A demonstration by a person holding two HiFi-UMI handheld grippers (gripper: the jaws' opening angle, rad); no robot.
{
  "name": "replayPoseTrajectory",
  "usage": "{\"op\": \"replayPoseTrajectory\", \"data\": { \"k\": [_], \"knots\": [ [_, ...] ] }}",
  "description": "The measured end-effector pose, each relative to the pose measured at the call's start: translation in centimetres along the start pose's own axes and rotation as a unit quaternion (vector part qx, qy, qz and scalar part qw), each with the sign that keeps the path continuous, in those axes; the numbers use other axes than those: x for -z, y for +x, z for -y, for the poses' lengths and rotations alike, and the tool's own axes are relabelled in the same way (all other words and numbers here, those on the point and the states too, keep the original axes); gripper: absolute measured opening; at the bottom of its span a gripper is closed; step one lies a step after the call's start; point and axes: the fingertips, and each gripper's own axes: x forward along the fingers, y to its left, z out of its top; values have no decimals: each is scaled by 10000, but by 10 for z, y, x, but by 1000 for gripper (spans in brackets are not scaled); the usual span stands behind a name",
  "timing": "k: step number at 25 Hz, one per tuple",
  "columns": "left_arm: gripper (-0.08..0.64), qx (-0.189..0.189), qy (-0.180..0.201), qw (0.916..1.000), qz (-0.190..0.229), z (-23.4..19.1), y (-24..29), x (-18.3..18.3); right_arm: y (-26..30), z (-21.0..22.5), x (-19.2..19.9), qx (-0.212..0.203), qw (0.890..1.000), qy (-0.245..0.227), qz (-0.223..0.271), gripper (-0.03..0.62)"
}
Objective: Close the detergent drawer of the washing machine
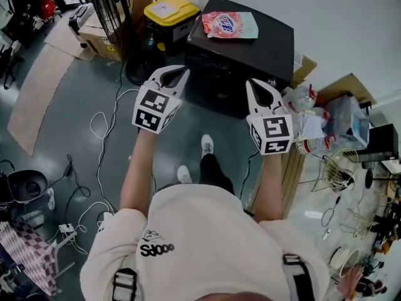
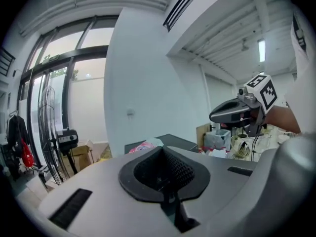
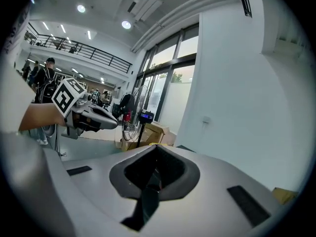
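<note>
1. A person's white T-shirt [image 1: 207, 237] fills the bottom of the head view, with both bare forearms stretched forward from it.
2. The left gripper [image 1: 177, 73], a grey two-jaw tool with a marker cube, is clenched. In its own view the dark pads meet along one seam with nothing between them.
3. The right gripper [image 1: 255, 85] is a matching grey tool held level with the left and well apart from it. It is clenched too, jaws together and empty.
4. Below the grippers lies the grey floor [image 1: 56, 99], with the person's white shoes [image 1: 207, 144] and loose white cables [image 1: 100, 124] on it.
5. Beyond both jaw tips stands the black box-shaped washing machine [image 1: 250, 55], and neither gripper touches it. Its front face is in shadow, so the detergent drawer cannot be made out.
6. A pink detergent bag [image 1: 229, 25] lies flat on the machine's top.
7. A yellow-lidded bin [image 1: 170, 11] stands just beside the machine, at its left in the head view.
</note>
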Motion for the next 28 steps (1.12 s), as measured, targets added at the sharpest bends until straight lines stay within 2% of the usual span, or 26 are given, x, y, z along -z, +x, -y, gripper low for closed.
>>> {"op": "replayPoseTrajectory", "data": {
  "k": [10, 15, 28],
  "knots": [
    [18, -18, 312, 9991, 286, 16, -37, -32, -22, -19, -20, -152, 9996, -147, 199, -5],
    [18, 104, 247, 9988, 402, 21, -51, -42, -21, -31, -28, -305, 9990, -237, 245, -5],
    [18, 168, 379, 9985, 363, 24, -49, -38, -17, -34, -40, -335, 9981, -421, 284, -5]
  ]
}}
